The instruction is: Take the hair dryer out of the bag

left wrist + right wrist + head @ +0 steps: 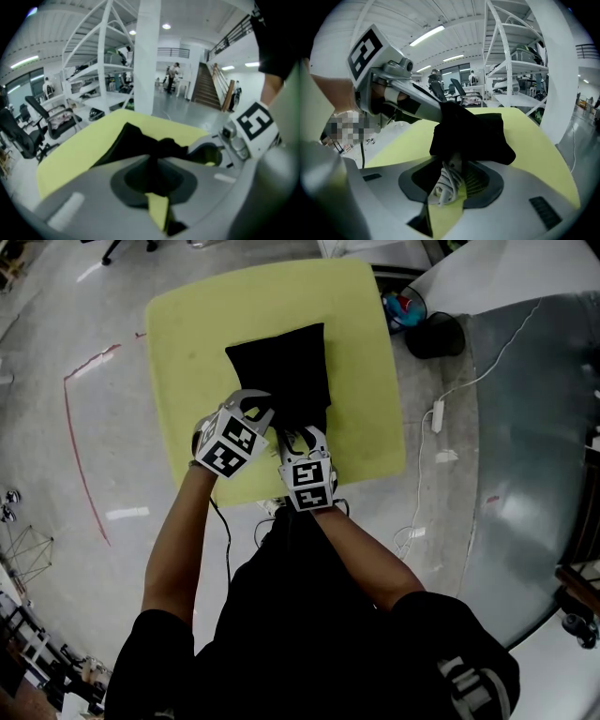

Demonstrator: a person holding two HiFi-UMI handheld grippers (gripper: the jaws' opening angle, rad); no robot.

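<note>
While a limp black fabric bag (286, 367) is lying on the square yellow-green desk (366, 352), a person is working at its near, open end with two tools. On the left, the left hand-held gripper (153, 161) is pinching a fold of the bag's cloth, jaws together on it. Just to its right, the right hand-held gripper (451, 168) is standing with jaws apart around a coiled white power cord (443, 185) that is poking from the mouth. Beside the cord is a ribbed grey patch that is probably the hair dryer (477, 180); the rest of it is lying hidden inside the bag. Trouble is likely if the right jaws are closing on the cord alone. The coil could be unwinding and pulling free while the dryer's body is snagging on the cloth. The left pinch could also be slipping, letting the whole bag drag toward the desk's near edge.
</note>
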